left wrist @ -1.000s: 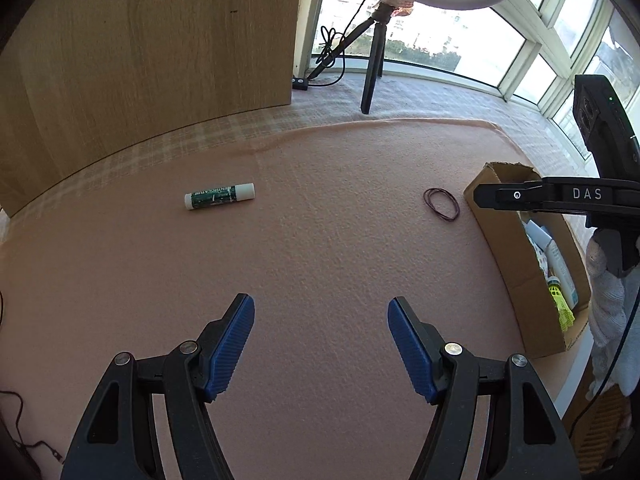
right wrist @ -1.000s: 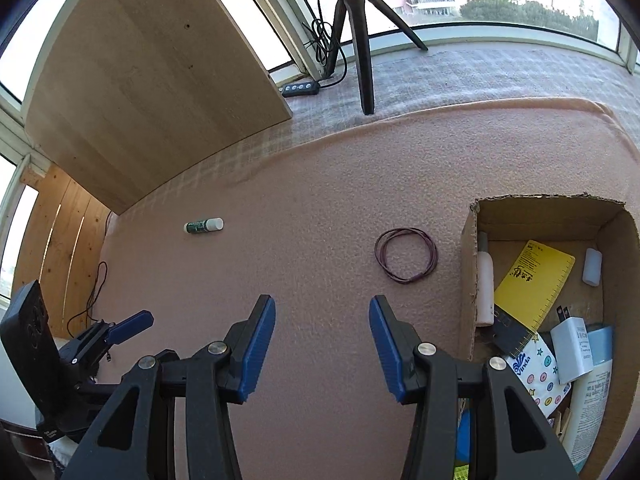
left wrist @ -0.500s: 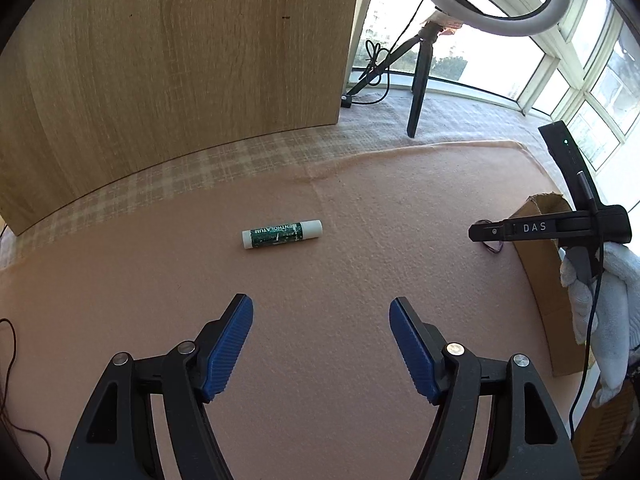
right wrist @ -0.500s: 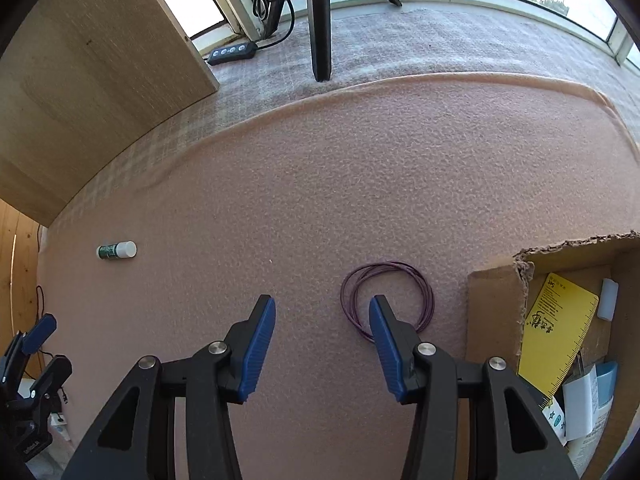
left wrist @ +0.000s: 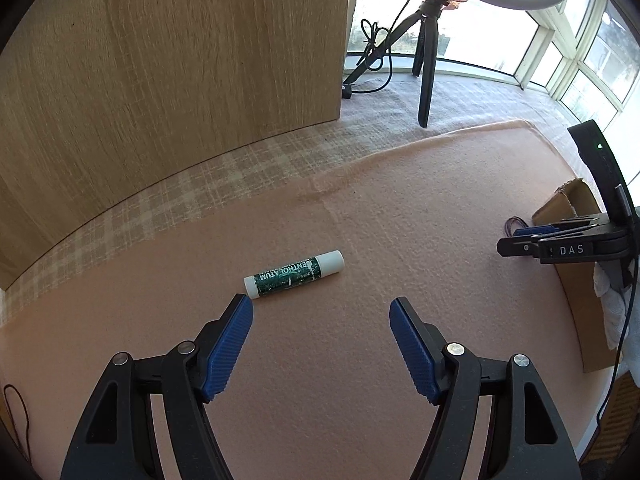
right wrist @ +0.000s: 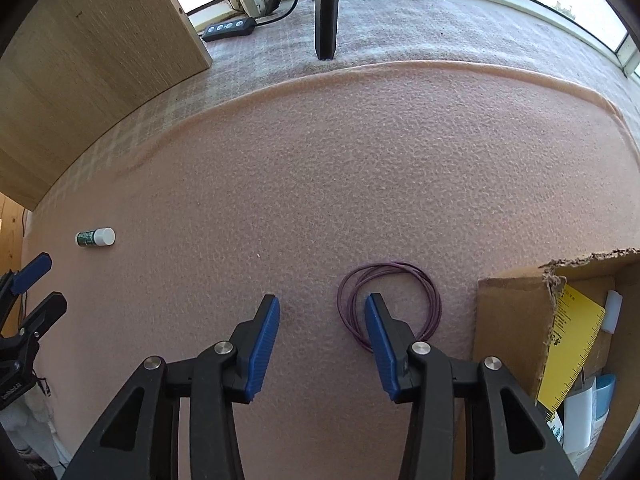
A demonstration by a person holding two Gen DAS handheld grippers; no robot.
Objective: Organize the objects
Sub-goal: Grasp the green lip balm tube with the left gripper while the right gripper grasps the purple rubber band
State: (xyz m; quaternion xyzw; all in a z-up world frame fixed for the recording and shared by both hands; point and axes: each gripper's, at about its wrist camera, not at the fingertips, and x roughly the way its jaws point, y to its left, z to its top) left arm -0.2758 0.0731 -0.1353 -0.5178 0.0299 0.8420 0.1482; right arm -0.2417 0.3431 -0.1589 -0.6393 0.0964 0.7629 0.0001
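Lip balm tube is lying on the pink mat, now just ahead of the wide, empty left gripper, closing in for pickup. Right gripper, wide and empty, is straddling the purple cord loop beside the cardboard box.

On the mat I work over, the cord loop lies just left of the cardboard box; the lip balm tube lies well left of the box, with the wooden panel behind it.
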